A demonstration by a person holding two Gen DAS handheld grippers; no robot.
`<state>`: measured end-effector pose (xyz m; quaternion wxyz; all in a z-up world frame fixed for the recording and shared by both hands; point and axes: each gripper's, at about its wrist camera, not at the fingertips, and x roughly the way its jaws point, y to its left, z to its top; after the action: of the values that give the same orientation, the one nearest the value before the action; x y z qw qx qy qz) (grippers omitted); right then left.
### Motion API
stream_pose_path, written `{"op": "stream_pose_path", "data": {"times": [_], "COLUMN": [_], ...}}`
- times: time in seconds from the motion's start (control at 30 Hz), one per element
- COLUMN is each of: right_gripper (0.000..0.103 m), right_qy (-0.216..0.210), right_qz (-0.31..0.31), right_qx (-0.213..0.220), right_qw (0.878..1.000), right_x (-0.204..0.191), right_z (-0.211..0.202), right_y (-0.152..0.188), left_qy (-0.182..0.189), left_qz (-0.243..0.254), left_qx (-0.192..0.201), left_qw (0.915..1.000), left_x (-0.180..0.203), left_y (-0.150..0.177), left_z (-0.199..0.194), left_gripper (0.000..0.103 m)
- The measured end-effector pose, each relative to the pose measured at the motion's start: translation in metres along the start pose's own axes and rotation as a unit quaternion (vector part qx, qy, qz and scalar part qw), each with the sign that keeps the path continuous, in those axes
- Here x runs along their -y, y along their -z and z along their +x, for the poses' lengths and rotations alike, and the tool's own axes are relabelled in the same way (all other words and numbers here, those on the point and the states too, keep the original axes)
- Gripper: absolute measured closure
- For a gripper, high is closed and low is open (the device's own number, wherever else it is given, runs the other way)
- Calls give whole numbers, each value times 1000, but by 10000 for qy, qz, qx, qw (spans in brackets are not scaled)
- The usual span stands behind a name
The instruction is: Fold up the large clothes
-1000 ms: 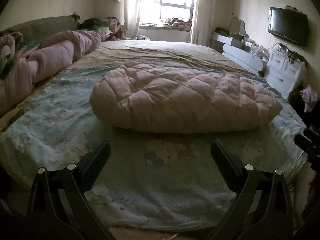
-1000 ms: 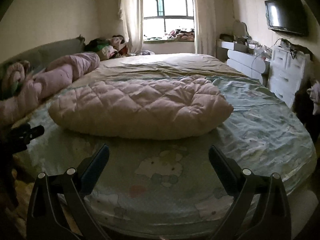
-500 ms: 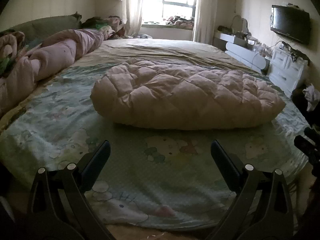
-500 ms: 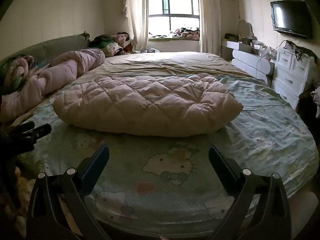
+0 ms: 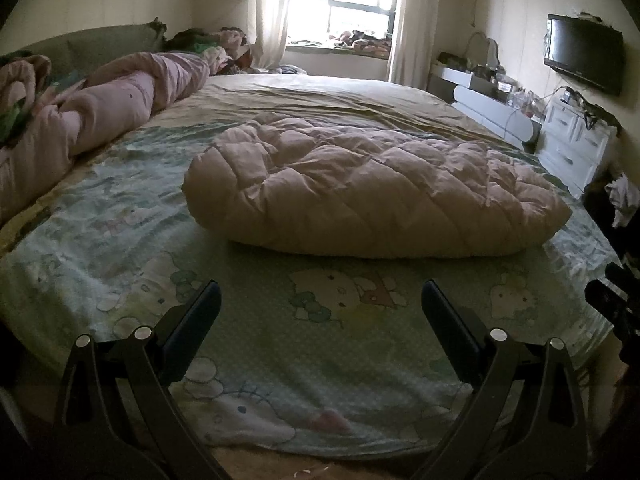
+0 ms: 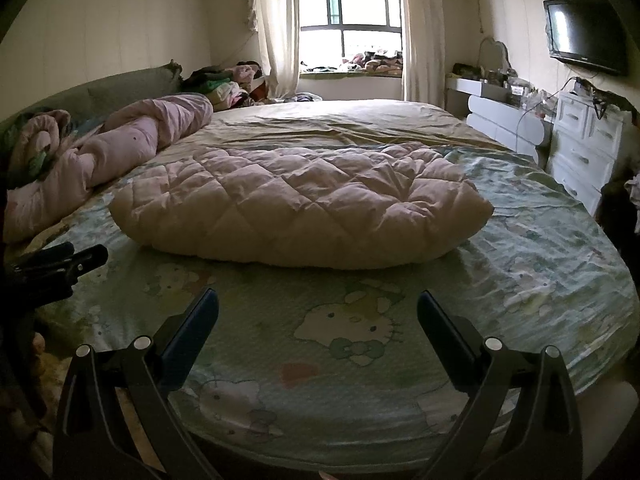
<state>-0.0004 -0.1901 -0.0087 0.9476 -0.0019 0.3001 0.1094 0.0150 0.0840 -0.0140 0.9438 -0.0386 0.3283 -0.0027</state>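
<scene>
— While both tools hang off the near edge of the bed point(image 5: 100, 216), what's in them?
— Nothing. Left gripper point(image 5: 320, 304): fingers spread wide, only cartoon-print sheet point(image 6: 344, 336) between them. Right gripper point(image 6: 318, 312): same, spread wide, holding nothing.
— Touching the sheet?
— Can't tell from either wrist view. Both are short of the garment, clearly apart from it.
— Where's the garment?
— Pink quilted coat point(image 5: 372, 196), bundled into one puffy oblong, lying crosswise on the sheet, roughly mid-bed, nearer the near edge than the far one. Its rounded folded side faces the grippers. From the right wrist view the coat point(image 6: 296, 208) sits ahead and slightly left of centre.
— Other stuff on the bed?
— Rolled pink duvet point(image 5: 120, 108) along the left edge, against a green headboard point(image 6: 132, 84). Beige cover point(image 6: 332, 124) over the far half of the bed, wrinkled. Pile of clothes point(image 6: 228, 80) at the far left corner.
— Grippers see each other?
— Yes. Right one's tips poke in at the left view's right border, left one's at the right view's left border.
— Room?
— Window point(image 6: 350, 8) with curtains beyond the bed's far edge, wall TV point(image 6: 584, 36) and white drawers point(image 6: 588, 148) off the right side.
</scene>
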Motion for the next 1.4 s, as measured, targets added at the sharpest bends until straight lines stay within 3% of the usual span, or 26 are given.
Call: {"op": "stream_pose_path", "data": {"times": [1.4], "right_gripper": [4], "right_qy": [-149], "right_qz": [-77], "right_qx": [-24], "right_qw": [9999], "right_x": [-8], "right_z": [1], "right_y": [1], "left_qy": [-75], "left_qz": [55], "left_qx": [45], "left_qw": [9999], "left_x": [2], "left_y": [0], "left_z": [-5], "left_gripper": [9]}}
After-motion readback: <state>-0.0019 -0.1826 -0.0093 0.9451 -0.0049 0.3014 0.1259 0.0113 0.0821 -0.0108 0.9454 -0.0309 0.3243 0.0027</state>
